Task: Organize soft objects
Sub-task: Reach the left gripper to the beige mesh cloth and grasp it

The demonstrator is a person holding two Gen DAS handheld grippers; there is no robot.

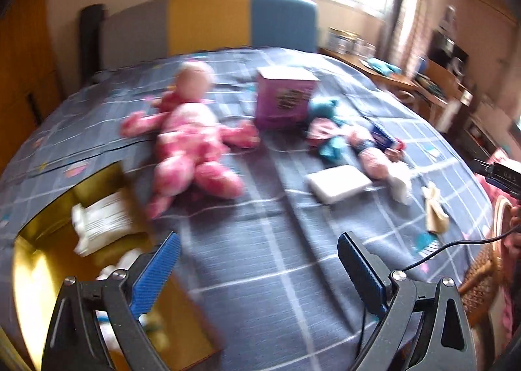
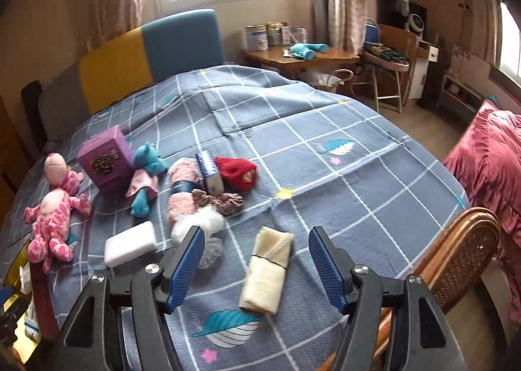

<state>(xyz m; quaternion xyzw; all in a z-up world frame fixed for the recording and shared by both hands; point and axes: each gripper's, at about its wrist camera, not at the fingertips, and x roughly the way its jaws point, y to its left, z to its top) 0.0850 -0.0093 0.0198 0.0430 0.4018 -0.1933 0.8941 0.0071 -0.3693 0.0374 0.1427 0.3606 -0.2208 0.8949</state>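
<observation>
Soft things lie scattered on the blue checked bedspread (image 2: 325, 130). There is a pink plush toy (image 2: 53, 214) (image 1: 192, 143), a blue plush in a pink dress (image 2: 146, 178), a pink fluffy roll (image 2: 184, 195), a red knit hat (image 2: 237, 172), a brown scrunchie (image 2: 218, 201) and a white foam block (image 2: 130, 244) (image 1: 338, 183). A folded beige cloth (image 2: 268, 273) lies flat on the bed, in line with the gap of my right gripper (image 2: 257, 234). That gripper is open and its pads are clear of the cloth. My left gripper (image 1: 259, 240) stands wide open over bare bedspread, holding nothing.
A gold box (image 1: 49, 260) holding white items sits at the bed's near left. A purple box (image 2: 105, 162) stands among the toys. A wicker chair (image 2: 462, 257) and pink bedding (image 2: 488, 156) are to the right, with a wooden desk (image 2: 299, 55) beyond. The left wrist view is blurred.
</observation>
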